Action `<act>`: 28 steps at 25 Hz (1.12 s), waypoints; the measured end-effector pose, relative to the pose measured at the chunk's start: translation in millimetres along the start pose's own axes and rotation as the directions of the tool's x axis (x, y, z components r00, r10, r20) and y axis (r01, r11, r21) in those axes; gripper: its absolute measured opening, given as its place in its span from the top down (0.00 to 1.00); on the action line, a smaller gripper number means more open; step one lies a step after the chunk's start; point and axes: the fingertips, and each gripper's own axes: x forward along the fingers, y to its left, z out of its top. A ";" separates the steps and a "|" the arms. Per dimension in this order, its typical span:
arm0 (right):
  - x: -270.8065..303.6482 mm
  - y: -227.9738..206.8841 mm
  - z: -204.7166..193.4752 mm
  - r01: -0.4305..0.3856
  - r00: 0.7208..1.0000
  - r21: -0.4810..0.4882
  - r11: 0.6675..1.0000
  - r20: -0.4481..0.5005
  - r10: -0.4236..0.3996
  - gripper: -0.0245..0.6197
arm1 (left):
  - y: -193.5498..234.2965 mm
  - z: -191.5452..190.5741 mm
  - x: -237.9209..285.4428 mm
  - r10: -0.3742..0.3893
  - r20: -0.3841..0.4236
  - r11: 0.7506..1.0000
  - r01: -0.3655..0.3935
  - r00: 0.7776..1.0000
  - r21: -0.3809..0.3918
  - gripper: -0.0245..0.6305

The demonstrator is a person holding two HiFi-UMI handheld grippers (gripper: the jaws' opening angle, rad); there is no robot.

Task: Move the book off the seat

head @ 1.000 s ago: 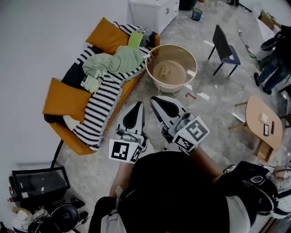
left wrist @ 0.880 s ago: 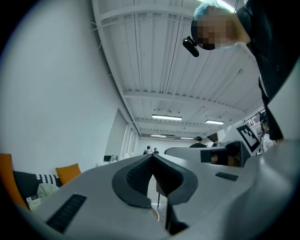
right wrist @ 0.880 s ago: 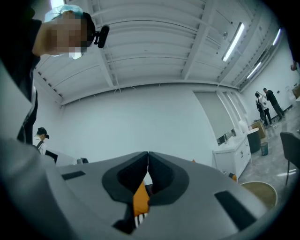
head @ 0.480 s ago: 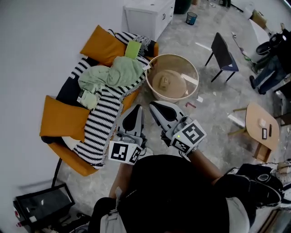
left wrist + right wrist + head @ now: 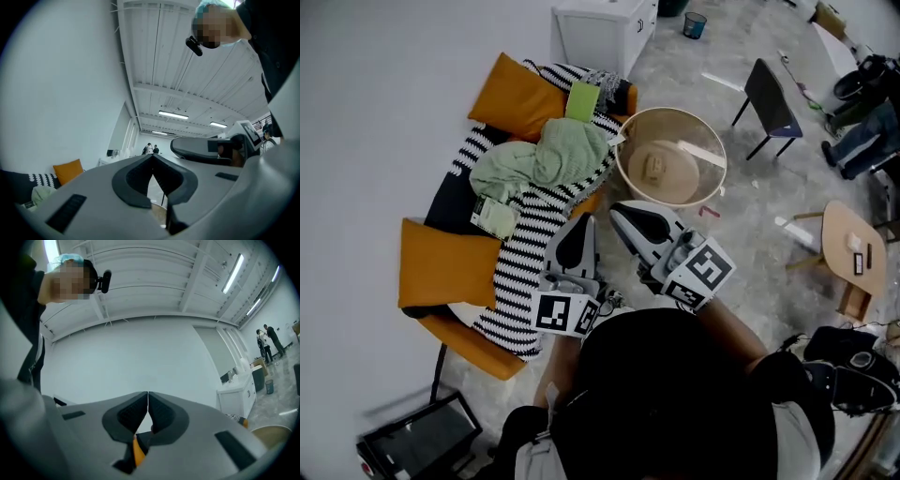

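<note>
A pale green book (image 5: 494,217) lies on the striped blanket (image 5: 520,267) that covers the orange sofa seat (image 5: 473,342). It sits beside a crumpled green cloth (image 5: 546,159). A brighter green flat thing (image 5: 581,101) rests near the sofa's far end. My left gripper (image 5: 580,225) is held in front of the person's chest, just right of the blanket's edge, shut and empty. Close beside it my right gripper (image 5: 623,212) is also shut with nothing in it. In the gripper views the left gripper (image 5: 152,157) and the right gripper (image 5: 148,393) point up towards wall and ceiling, jaws together.
A round beige basket (image 5: 710,150) stands on the floor right of the sofa. Two orange cushions (image 5: 517,94) (image 5: 445,264) lie on the sofa. A white cabinet (image 5: 595,23), a dark chair (image 5: 769,98) and a small wooden table (image 5: 853,258) stand around.
The head view has shifted, so the sofa and book sit further right and nearer the grippers. Both grippers keep their place before the chest, still shut.
</note>
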 end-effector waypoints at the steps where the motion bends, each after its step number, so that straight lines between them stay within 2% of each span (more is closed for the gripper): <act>1: 6.9 -0.5 -0.1 0.001 1.000 -0.001 1.000 0.001 -0.001 0.94 | 5.8 0.2 0.2 0.002 -0.001 1.000 -0.002 1.000 0.000 0.95; 8: 49.4 -3.5 -9.6 -0.032 0.999 0.013 0.999 -0.014 0.032 0.94 | 34.4 9.0 10.6 0.006 0.018 1.000 -0.006 1.000 0.019 0.95; 12: 60.4 -19.9 -13.6 -0.033 0.999 0.027 0.999 -0.013 0.034 0.94 | 44.3 5.3 25.7 0.005 0.006 0.999 -0.005 1.000 0.033 0.95; 18: 78.6 -67.4 -13.0 -0.003 1.000 0.067 0.998 0.011 0.003 0.94 | 57.9 0.4 56.3 0.015 -0.012 0.998 -0.014 1.000 0.063 0.95; 22: 92.2 -99.9 -7.9 0.001 0.999 0.055 0.998 0.036 -0.003 0.94 | 66.8 -5.4 88.4 0.002 -0.032 0.996 0.001 0.999 0.094 0.95; 28: 105.4 -179.8 -11.1 0.086 0.996 0.102 0.991 0.031 -0.090 0.94 | 77.8 -15.9 156.2 -0.021 -0.058 0.994 0.027 0.998 0.103 0.95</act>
